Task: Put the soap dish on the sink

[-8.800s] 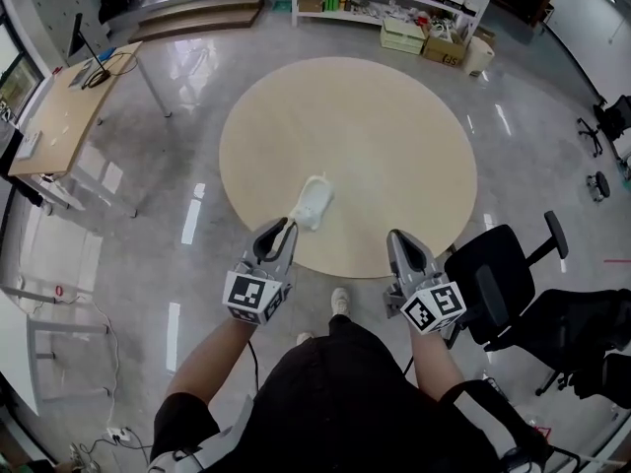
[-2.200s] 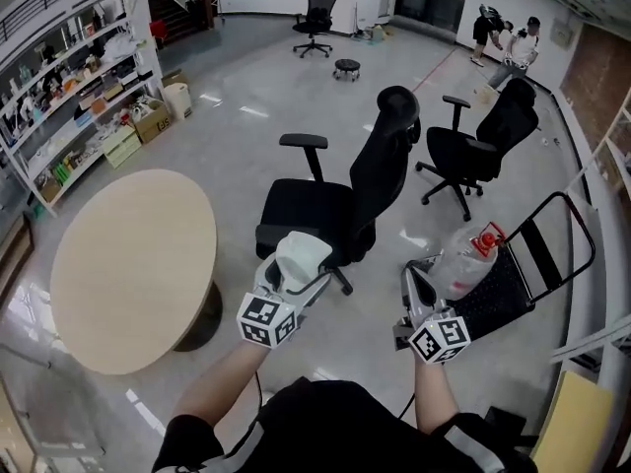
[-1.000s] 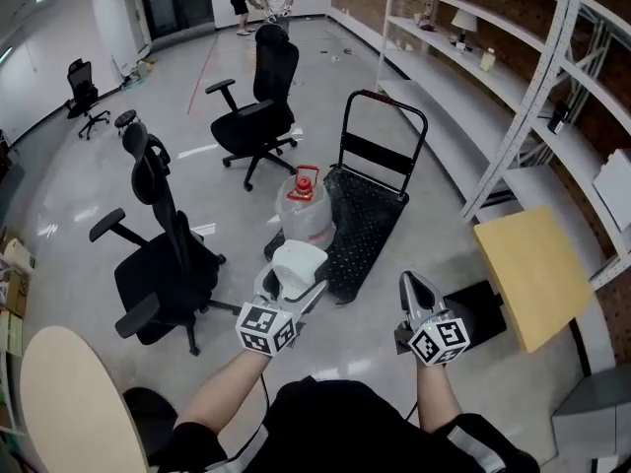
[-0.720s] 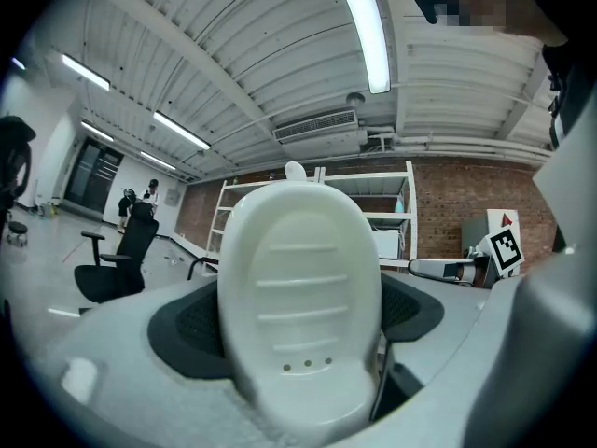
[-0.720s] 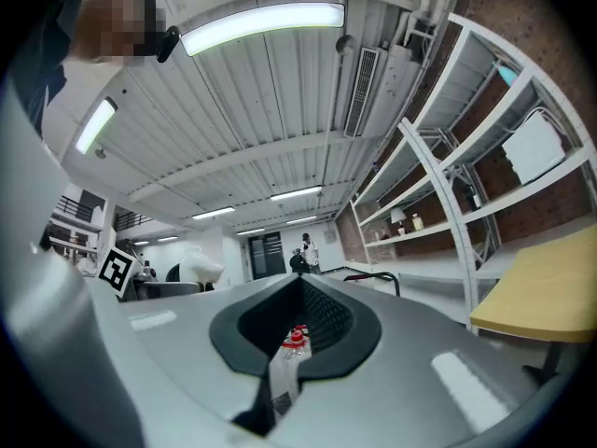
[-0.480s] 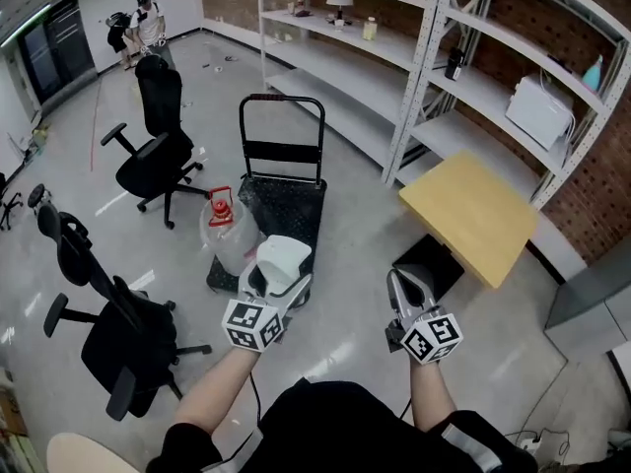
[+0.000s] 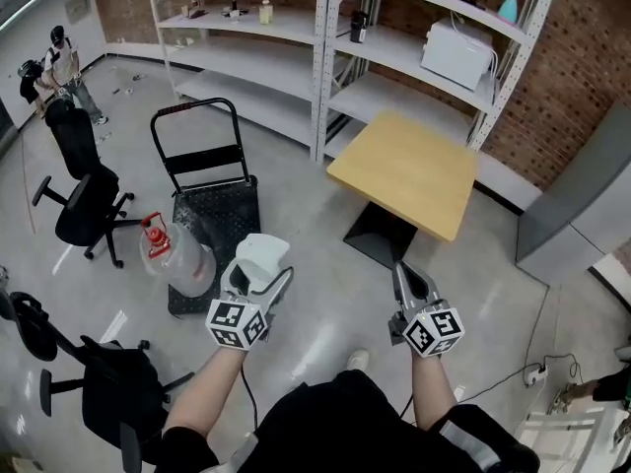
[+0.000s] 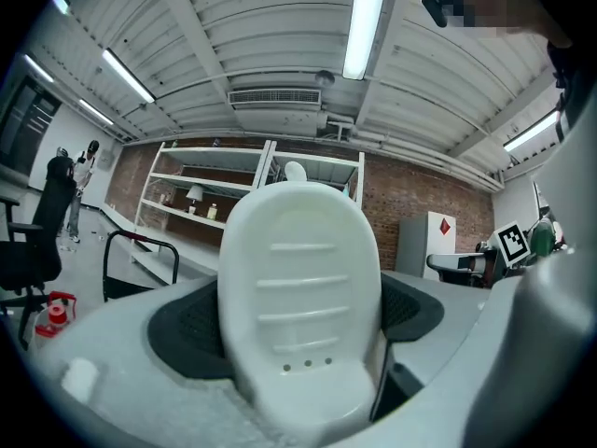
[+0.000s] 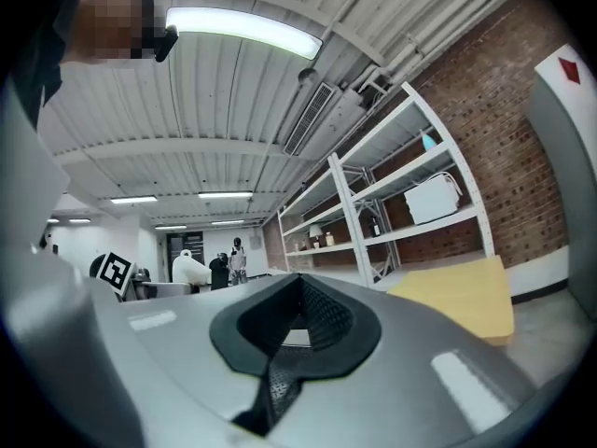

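A polished grey floor (image 7: 325,294) filled most of the head view, and a red brick wall (image 7: 582,57) closed the far side of the room. Along that wall ran one long rack of white metal shelving (image 7: 325,57), its boards mostly bare. One tall grey cabinet (image 7: 577,200) stood at the right edge. Just in front of the shelving stood one table with a square yellow top (image 7: 406,170) on a dark foot. To its left was one black platform trolley (image 7: 212,205) with its handle upright, and one clear water jug (image 7: 180,261) with a red cap lay against the trolley's near corner. Two black office chairs were at the left, one (image 7: 84,205) far back and the other (image 7: 104,387) near the lower edge. Two people (image 7: 59,62) stood at the far left, too small to make out further. One white box (image 7: 458,55) sat on a shelf, with a few small bottles and a lamp further along. Two grippers were held out above the floor, well apart. The left gripper (image 7: 258,276) had its jaws clamped on the one white soap dish (image 7: 264,254), which stood upright between the pads with its ribbed hollow facing that gripper's camera (image 8: 298,297). The right gripper (image 7: 404,276) had its jaws pressed together with nothing between them (image 9: 289,343).
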`<state>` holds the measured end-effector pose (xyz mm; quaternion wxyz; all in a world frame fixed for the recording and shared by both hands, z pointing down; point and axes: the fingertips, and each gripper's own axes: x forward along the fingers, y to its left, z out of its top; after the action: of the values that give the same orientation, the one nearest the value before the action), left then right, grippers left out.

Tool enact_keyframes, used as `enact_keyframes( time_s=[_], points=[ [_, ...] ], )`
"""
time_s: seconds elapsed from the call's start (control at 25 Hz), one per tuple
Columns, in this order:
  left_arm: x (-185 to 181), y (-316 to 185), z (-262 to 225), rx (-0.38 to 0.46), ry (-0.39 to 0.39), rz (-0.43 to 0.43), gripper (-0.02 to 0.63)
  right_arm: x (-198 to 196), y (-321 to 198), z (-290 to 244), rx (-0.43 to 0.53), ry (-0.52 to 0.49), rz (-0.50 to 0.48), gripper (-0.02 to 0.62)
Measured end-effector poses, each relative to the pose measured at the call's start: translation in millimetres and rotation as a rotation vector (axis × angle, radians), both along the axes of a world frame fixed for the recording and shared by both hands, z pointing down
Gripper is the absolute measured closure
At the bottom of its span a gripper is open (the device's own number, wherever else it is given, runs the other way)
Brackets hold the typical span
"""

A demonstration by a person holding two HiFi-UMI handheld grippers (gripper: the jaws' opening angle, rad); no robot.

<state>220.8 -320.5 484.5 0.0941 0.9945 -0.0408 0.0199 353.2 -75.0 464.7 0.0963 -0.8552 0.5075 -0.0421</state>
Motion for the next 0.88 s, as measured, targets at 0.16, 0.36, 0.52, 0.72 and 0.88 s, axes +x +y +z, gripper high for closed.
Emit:
enact_keyframes(
  time_s=[0.16,0.36,0.52,0.72,0.88],
  points=[
    [56.6,13.9,0.6,0.005,0.015,0.049,0.143,48.8,30.3,1.7,0.014,0.012,0.085,0.589],
    [147.8,54.0,-7.7,0.000,0.027,0.119,0.143,120.5,71.2,-3.1,0.030,0.024,0.152,0.589],
    [214.1,86.4,-11.1,-0.018,0.036,0.157,0.143,168.3,109.4,-5.3,0.034,0.025,0.193,0.589],
    [276.5,131.1,-15.5,-0.022,0.043,0.217,0.143,214.8,163.2,-8.4,0.028,0.030,0.251,0.589],
    [314.0,150.3,-16.6,0.005,0.012,0.268,0.143,231.8,192.9,-2.2,0.058,0.012,0.313,0.589]
  ],
)
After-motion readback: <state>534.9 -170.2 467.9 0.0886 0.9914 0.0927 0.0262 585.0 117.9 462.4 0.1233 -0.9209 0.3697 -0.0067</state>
